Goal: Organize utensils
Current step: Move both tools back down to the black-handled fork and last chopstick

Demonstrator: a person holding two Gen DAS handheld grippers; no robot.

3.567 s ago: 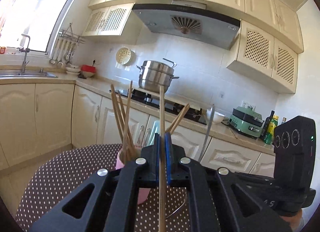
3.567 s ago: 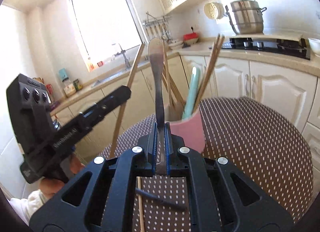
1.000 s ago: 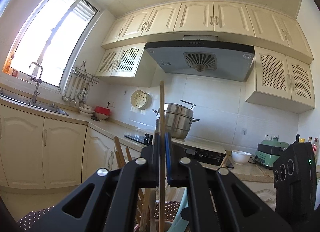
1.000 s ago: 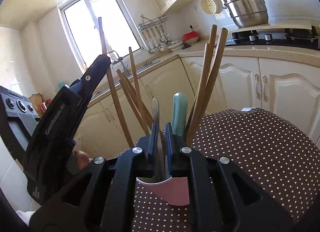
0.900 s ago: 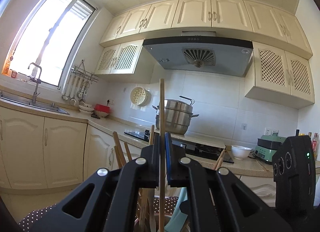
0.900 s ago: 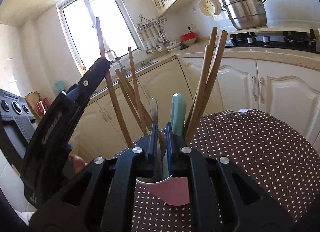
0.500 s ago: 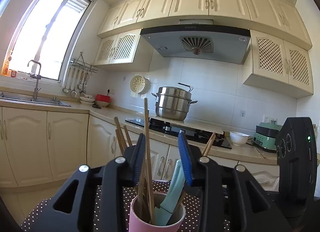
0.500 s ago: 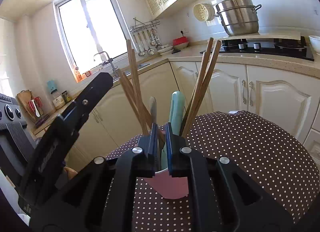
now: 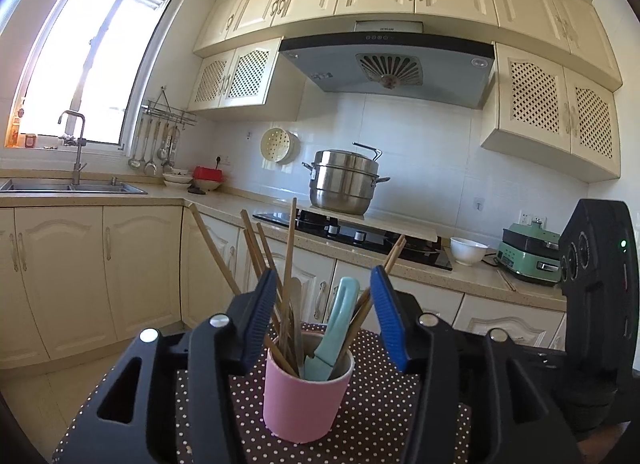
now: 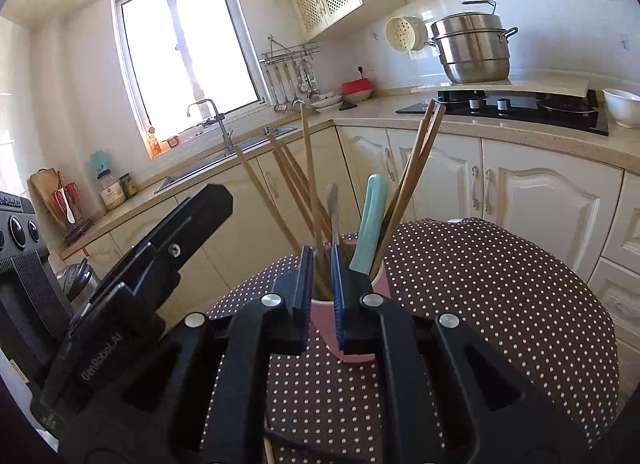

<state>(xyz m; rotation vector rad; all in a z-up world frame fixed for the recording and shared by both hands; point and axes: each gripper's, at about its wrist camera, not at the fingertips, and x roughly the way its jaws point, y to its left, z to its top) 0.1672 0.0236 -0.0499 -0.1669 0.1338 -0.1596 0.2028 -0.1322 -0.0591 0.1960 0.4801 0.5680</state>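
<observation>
Pink cylindrical cup [image 9: 306,400] stands upright on the round counter with the brown white-dotted cloth [image 10: 500,288]. In the cup: a bundle of wooden chopsticks [image 9: 287,272], a mint-green plastic-handled utensil [image 9: 338,324] and a metal utensil handle [image 10: 333,211], all leaning out past the rim. Left hand-held gripper [image 9: 324,314] is spread wide, nothing between its blue pads, framing the cup from just behind. Right hand-held gripper [image 10: 322,290] is just beside the cup, jaws parted by a narrow gap; metal handle lines up with that gap, contact not visible.
</observation>
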